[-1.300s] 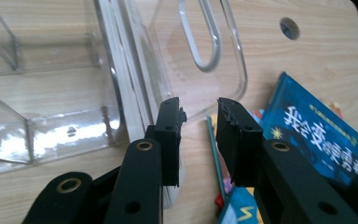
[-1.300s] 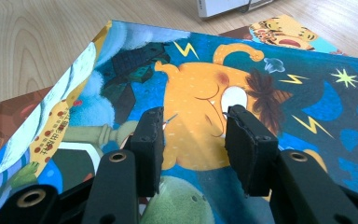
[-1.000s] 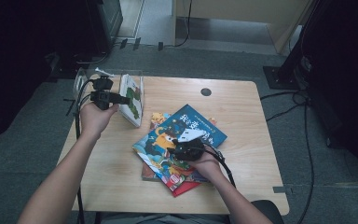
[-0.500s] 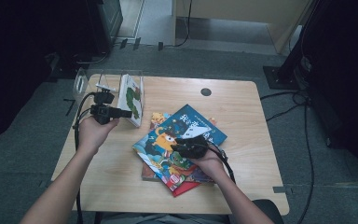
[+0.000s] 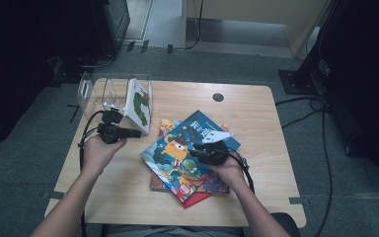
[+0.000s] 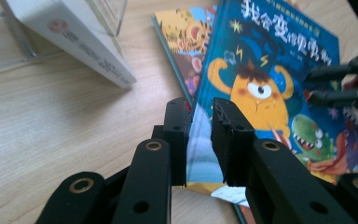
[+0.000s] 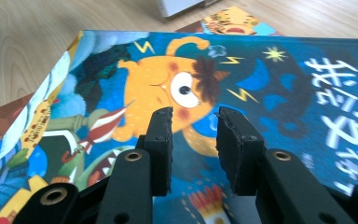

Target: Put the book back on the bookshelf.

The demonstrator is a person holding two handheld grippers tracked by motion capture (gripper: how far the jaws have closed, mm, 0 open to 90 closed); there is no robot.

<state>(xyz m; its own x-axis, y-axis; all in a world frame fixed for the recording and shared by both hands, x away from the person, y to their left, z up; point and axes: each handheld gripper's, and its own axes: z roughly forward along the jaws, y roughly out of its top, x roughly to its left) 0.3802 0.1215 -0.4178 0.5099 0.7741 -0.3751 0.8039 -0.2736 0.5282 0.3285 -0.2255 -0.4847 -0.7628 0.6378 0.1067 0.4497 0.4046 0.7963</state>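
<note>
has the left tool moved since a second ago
Yes. The left tool has come back toward the person, away from the upright book in the clear rack.

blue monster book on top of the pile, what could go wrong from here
The blue monster book lies askew on the books beneath, so a push from the right gripper could slide the pile. The white book leans in the clear rack, close to the left gripper; a bump might topple it.

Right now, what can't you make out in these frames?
- Lower books in the stack: covers hidden under the blue monster book, high view.
- White book in the clear rack: cover cut off by the top edge, left gripper view.
- Right tool: whether it touches the cover is too small to tell, high view.
</note>
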